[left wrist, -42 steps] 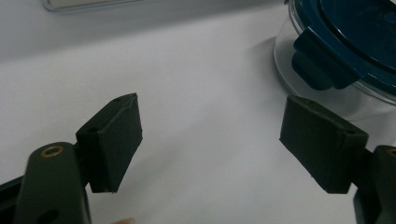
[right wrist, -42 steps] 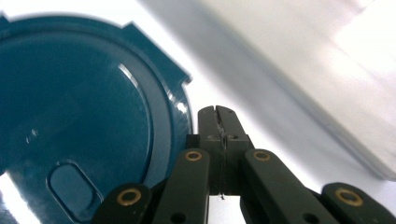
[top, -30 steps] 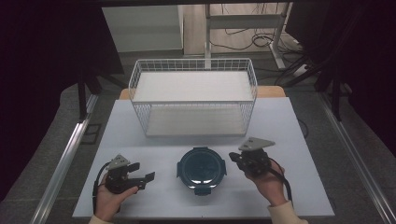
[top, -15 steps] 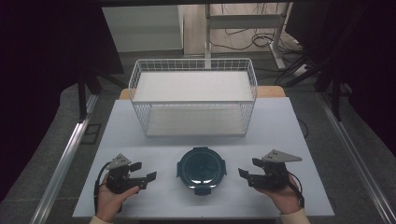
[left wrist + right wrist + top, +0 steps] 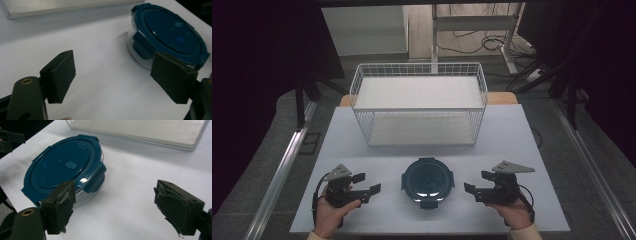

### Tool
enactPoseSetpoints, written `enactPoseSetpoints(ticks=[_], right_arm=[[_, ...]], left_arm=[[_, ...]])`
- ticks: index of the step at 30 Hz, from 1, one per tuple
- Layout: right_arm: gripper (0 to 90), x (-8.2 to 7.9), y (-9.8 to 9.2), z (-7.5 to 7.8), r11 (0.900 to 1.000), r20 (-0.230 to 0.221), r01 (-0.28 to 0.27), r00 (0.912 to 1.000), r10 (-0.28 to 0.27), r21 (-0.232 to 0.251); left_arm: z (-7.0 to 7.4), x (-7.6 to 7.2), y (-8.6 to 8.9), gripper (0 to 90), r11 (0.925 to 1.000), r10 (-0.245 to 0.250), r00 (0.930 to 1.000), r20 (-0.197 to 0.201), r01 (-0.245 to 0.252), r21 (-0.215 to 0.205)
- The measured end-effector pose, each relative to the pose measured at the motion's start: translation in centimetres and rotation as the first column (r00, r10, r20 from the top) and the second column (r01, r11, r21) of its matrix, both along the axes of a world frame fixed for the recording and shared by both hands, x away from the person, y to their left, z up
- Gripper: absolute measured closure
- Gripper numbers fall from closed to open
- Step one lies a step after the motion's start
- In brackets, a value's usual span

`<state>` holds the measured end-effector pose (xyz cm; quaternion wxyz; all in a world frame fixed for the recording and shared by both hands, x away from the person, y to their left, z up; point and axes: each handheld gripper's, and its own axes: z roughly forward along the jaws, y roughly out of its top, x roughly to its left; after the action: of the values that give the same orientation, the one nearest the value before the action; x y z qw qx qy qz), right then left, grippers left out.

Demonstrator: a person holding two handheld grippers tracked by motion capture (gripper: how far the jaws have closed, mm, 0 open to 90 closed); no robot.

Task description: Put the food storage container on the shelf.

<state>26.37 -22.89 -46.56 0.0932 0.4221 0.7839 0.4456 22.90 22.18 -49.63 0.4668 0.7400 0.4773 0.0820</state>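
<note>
The right gripper (image 5: 473,190) hovers near the front right of the white desk (image 5: 532,150) with its jaws spread wide and nothing between them; they have just been opening, and in the right gripper view its torn black pads (image 5: 60,206) frame bare desk beside the container. The left gripper (image 5: 371,184), toward the front left corner, is likewise released and empty, its jaws pointed inward at the same target. Between the two, close to the middle of the front edge, sits the round clear-walled food container with a dark teal snap-on lid (image 5: 427,180), all four latch tabs apparently folded down; the left gripper view shows one tab (image 5: 140,45) facing that gripper. Behind it, toward the back edge, stands the white wire basket (image 5: 362,95), which holds nothing that can be seen. The likely work is handling this container, perhaps unlatching it or lifting it toward the basket. The risks I would judge from here: the body is smooth and curved, so a pinch on the wall could slide off or skid the container across the slick desk; a pull on one tab with the other gripper not bracing may tip or spin it; and the frayed right pads may grip unevenly.
</note>
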Motion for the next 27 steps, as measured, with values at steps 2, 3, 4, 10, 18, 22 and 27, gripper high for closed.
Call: enactPoseSetpoints(ticks=[2,3,4,10,18,22,27], right_arm=[[16.0,0.0,0.2,0.1,1.000,-0.012,0.006,0.9999,-0.006,0.009],[15.8,0.0,0.2,0.1,1.000,-0.015,0.008,0.9999,-0.008,0.011],[15.3,0.1,0.3,0.2,1.000,-0.024,0.009,0.9997,-0.009,0.022],[15.0,0.5,1.2,2.1,0.997,-0.023,-0.010,0.9997,0.011,0.072],[13.5,2.1,2.9,1.3,0.995,-0.094,-0.030,0.9948,0.039,0.094],[13.2,2.9,3.7,0.4,0.993,-0.135,-0.022,0.9901,0.038,0.117],[13.3,3.5,4.9,-0.9,0.993,-0.187,-0.033,0.9809,0.054,0.111]], left_arm=[[0.2,0.0,-0.2,18.9,0.9995,-0.012,0.9998,-0.018,0.012,-0.028],[0.3,0.1,-0.3,18.5,0.9982,-0.025,0.9991,-0.033,0.023,-0.055],[0.5,0.1,-0.4,18.3,0.9973,-0.030,0.9989,-0.037,0.027,-0.069],[2.6,0.6,-1.1,17.9,0.9955,-0.029,0.9993,-0.023,0.027,-0.091],[1.9,3.2,-3.1,13.6,0.9872,-0.026,0.9875,-0.155,0.001,-0.160],[1.5,3.7,-3.9,13.8,0.9846,-0.053,0.9833,-0.174,0.023,-0.173],[0.7,4.0,-4.4,13.7,0.9801,-0.086,0.9735,-0.212,0.045,-0.193]])
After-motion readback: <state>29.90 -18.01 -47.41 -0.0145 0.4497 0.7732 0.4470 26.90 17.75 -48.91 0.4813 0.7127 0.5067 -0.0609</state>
